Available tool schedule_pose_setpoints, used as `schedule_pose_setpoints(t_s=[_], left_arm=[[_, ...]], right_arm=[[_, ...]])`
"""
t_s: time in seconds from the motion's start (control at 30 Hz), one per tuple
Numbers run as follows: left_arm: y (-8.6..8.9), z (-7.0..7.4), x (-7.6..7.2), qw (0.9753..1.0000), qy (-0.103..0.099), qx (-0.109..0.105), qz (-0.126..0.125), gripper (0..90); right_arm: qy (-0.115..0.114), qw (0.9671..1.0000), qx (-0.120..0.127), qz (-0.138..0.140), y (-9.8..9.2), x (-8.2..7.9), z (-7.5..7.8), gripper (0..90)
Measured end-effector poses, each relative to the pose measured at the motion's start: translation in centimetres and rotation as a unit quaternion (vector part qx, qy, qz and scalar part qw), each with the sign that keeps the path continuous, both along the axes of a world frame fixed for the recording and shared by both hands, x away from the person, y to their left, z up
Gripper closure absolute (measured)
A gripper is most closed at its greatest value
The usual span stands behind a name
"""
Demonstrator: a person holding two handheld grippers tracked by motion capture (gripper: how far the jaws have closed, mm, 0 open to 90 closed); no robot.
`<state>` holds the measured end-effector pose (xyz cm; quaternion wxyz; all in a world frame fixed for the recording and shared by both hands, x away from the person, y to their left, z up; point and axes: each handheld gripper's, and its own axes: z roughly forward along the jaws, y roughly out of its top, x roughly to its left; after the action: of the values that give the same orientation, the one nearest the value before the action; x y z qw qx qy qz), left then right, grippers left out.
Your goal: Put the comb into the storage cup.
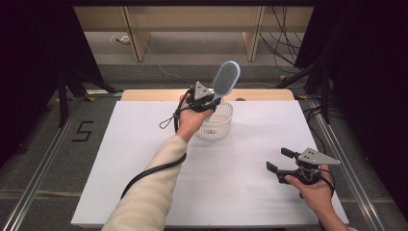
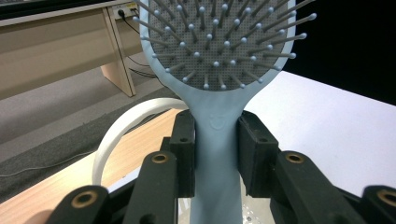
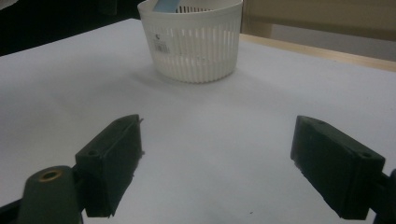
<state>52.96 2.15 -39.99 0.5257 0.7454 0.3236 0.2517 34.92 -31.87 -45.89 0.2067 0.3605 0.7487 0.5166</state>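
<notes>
A black "5" (image 1: 84,131) is marked on the floor left of the white basket (image 1: 215,124), and a small barcode sticker (image 3: 161,45) on the basket's wall is too fine to read, as is the faint embossed mark on the neck of the pale blue hairbrush (image 2: 218,65). The left gripper (image 1: 206,102) hangs just above the basket's rim with its jaws pinched on the brush's handle, the bristled head tilting up and away from the basket. The right gripper (image 1: 279,160) hovers low, well to the near right of the basket, jaws spread wide and holding nothing.
</notes>
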Motion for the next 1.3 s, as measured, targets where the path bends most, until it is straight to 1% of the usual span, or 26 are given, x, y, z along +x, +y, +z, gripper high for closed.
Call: schedule_pose_setpoints(t_s=[0.27,0.37,0.47,0.6,0.83,0.93,1.1,1.3], left_arm=[[0.05,-0.2,-0.05,1.0,-0.001,0.004,-0.002,69.6],[0.09,-0.29,-0.08,1.0,0.001,0.002,-0.002,69.6],[0.14,-0.35,-0.06,1.0,0.0,0.006,-0.003,69.5],[0.16,-0.46,-0.08,1.0,0.001,0.004,-0.002,69.5],[0.15,-0.62,-0.09,1.0,0.002,0.007,-0.002,69.5],[0.16,-0.67,-0.07,0.9999,0.0,0.011,-0.002,69.5],[0.16,-0.81,-0.06,1.0,0.001,0.009,-0.003,69.5],[0.29,-0.96,-0.07,0.9999,0.0,0.012,-0.002,69.5]], right_arm=[[0.0,1.0,0.001,-0.001,0.0,0.01,0.0,17.4],[0.0,1.0,0.0,-0.001,0.01,0.0,0.0,17.4],[0.0,1.0,0.001,-0.001,0.0,0.01,-0.01,17.4],[0.0,1.0,0.001,-0.001,0.0,0.0,0.01,17.4],[0.0,1.0,0.0,-0.001,-0.01,0.0,0.0,17.4],[0.0,1.0,-0.001,-0.001,0.0,0.0,0.0,17.4],[-0.001,1.0,-0.001,-0.001,0.01,0.0,0.0,17.4],[0.0,1.0,-0.001,-0.001,0.03,0.0,-0.01,17.4]])
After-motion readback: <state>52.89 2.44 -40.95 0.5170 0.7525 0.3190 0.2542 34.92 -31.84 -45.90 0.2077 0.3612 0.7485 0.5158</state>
